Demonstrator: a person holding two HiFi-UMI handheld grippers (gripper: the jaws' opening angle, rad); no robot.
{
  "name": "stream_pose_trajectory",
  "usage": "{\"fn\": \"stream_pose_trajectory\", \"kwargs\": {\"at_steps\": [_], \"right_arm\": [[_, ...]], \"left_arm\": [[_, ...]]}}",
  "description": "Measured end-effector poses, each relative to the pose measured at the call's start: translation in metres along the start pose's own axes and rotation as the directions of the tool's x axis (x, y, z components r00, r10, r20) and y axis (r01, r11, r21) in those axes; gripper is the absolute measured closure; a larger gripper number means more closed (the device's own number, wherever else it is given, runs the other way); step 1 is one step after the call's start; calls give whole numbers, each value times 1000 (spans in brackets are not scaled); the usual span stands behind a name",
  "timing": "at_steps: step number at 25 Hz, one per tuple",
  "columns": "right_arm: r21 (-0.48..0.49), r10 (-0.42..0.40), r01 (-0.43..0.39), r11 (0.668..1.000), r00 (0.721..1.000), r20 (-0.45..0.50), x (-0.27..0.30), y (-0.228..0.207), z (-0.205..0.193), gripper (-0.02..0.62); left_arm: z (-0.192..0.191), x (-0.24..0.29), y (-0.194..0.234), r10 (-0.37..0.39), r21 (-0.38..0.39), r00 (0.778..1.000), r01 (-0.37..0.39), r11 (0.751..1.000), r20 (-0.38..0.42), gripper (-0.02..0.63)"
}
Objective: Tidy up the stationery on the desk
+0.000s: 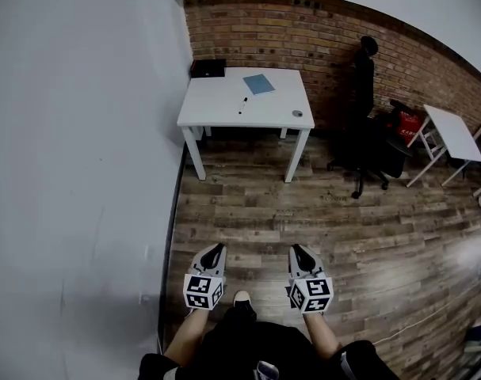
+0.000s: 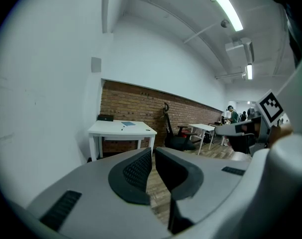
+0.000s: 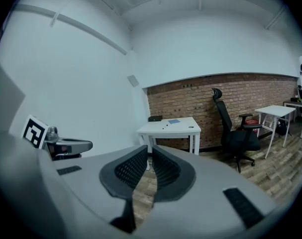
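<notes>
A white desk (image 1: pixel 216 109) stands far ahead against the brick wall. On it lie a blue notebook (image 1: pixel 258 83), a dark pen (image 1: pixel 243 104), a small round grey item (image 1: pixel 297 114) and a black box (image 1: pixel 208 68) at the back left corner. Both grippers hang low over the wooden floor, well short of the desk. My left gripper (image 1: pixel 215 250) and right gripper (image 1: pixel 299 250) are shut, with nothing between the jaws. The desk (image 2: pixel 122 129) shows small beyond the left gripper (image 2: pixel 153 153). The same desk (image 3: pixel 168 127) also shows beyond the right gripper (image 3: pixel 150 151).
A black office chair (image 1: pixel 367 101) stands right of the desk, with a red item (image 1: pixel 409 119) and a second white table (image 1: pixel 454 133) beyond it. A white wall (image 1: pixel 82 172) runs along the left. The person's shoe (image 1: pixel 242 298) shows between the grippers.
</notes>
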State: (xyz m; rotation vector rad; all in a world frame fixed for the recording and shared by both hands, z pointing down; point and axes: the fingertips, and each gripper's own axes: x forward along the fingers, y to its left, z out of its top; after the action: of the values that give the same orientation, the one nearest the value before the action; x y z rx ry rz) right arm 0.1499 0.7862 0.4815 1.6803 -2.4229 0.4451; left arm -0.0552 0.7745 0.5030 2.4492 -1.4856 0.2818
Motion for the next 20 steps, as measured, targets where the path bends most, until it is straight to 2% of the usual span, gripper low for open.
{"fn": "stream_pose_trajectory", "kwargs": {"at_steps": [5, 9, 14, 20], "right_arm": [[-23, -22, 22, 999, 1000, -12, 49, 6, 10, 571], [-29, -37, 37, 999, 999, -7, 77, 6, 19, 571], [-11, -63, 63, 998, 998, -9, 103, 1, 31, 571], [-35, -63, 63, 997, 998, -15, 123, 0, 32, 571]], "left_arm": [[13, 32, 48, -7, -15, 1000, 7, 1000, 1, 571], [26, 56, 71, -18, 3, 1000, 18, 1000, 0, 571], [44, 80, 87, -51, 15, 999, 51, 999, 7, 571], [42, 101, 96, -75, 9, 997, 75, 997, -13, 571]]}}
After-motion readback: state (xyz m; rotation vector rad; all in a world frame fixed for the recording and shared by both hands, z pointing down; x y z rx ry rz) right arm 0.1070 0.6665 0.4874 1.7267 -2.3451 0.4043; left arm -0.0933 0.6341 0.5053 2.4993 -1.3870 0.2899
